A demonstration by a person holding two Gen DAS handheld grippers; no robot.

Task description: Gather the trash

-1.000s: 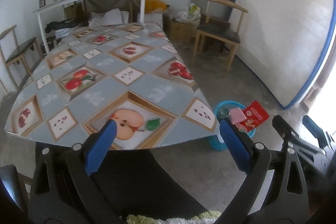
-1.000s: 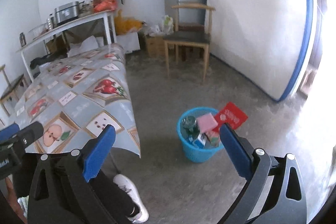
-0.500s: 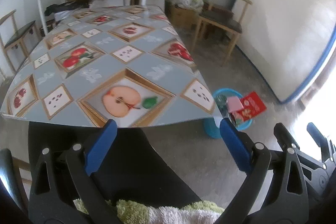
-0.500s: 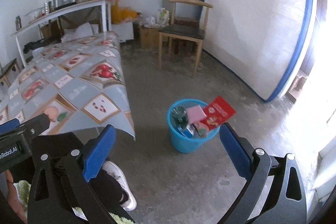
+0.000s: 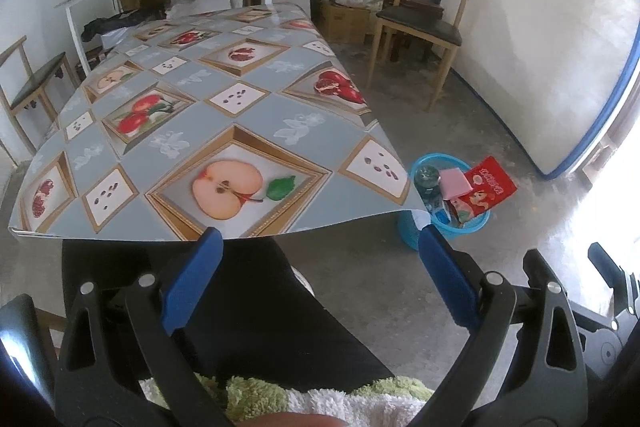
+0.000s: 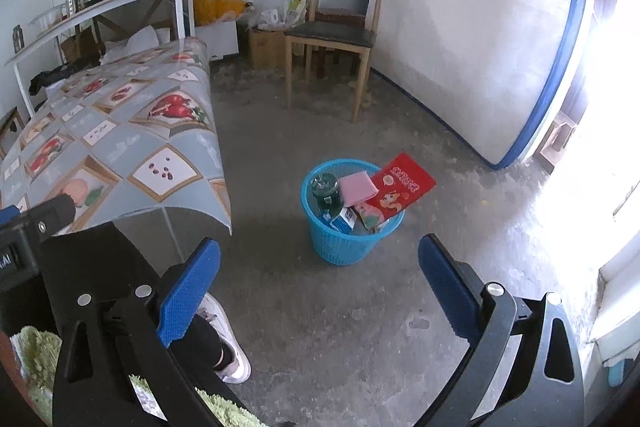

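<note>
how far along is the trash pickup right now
Looks nearly done: the blue bin on the floor already holds a bottle, a pink pad and a red packet. Nothing is in hand; the left gripper and right gripper are both open and empty. No loose trash shows on the table, so little seems left.

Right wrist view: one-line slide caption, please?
Open right hand-held gripper hangs empty above the blue trash basket, stuffed with a red packet, beside the table.
</note>
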